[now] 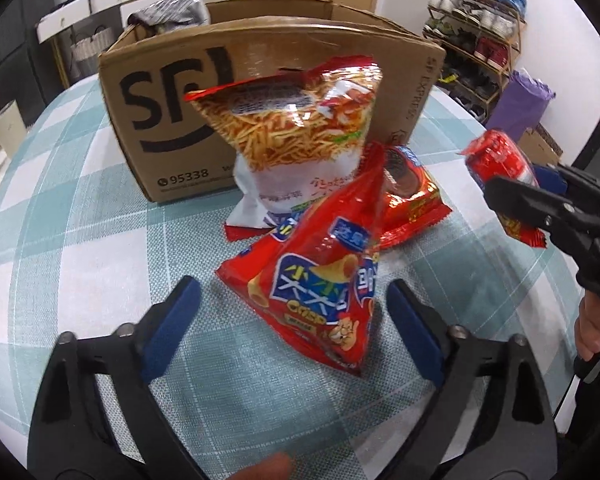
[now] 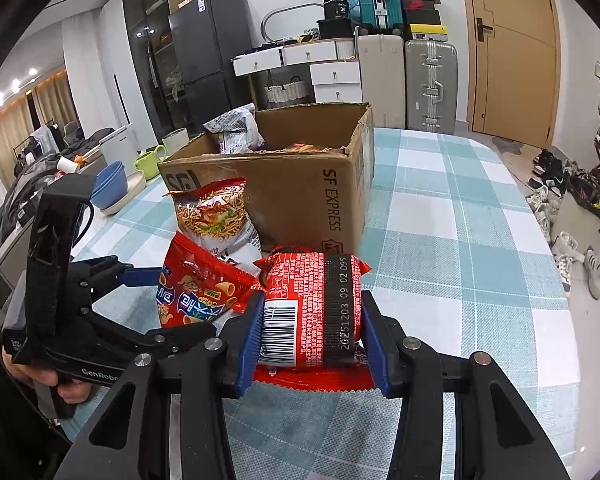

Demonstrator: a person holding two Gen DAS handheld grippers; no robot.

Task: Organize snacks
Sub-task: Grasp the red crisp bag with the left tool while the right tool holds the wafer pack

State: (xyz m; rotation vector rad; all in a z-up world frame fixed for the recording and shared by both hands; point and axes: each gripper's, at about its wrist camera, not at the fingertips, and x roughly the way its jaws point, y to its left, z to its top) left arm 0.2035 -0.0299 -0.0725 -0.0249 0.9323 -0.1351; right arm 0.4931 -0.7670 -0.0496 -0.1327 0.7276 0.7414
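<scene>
My left gripper points steeply down, blue pads spread apart with nothing pressed between them. My right gripper tilts down less steeply, pads clamped on a red packet. A hand wraps the left gripper's handle.

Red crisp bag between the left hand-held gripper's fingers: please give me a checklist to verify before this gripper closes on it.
1. Red crisp bag sits between the left hand-held gripper fingers: ok.
2. Pads pressing the bag: not ok, gaps show on both sides.
3. Bag free of neighbours: not ok, it leans on the noodle-snack bag.
4. Right hand-held gripper out of the way: ok, it is off to the side, shut on a red packet.
5. Cardboard box top open: ok.
6. Free space inside the box: cannot tell.
</scene>
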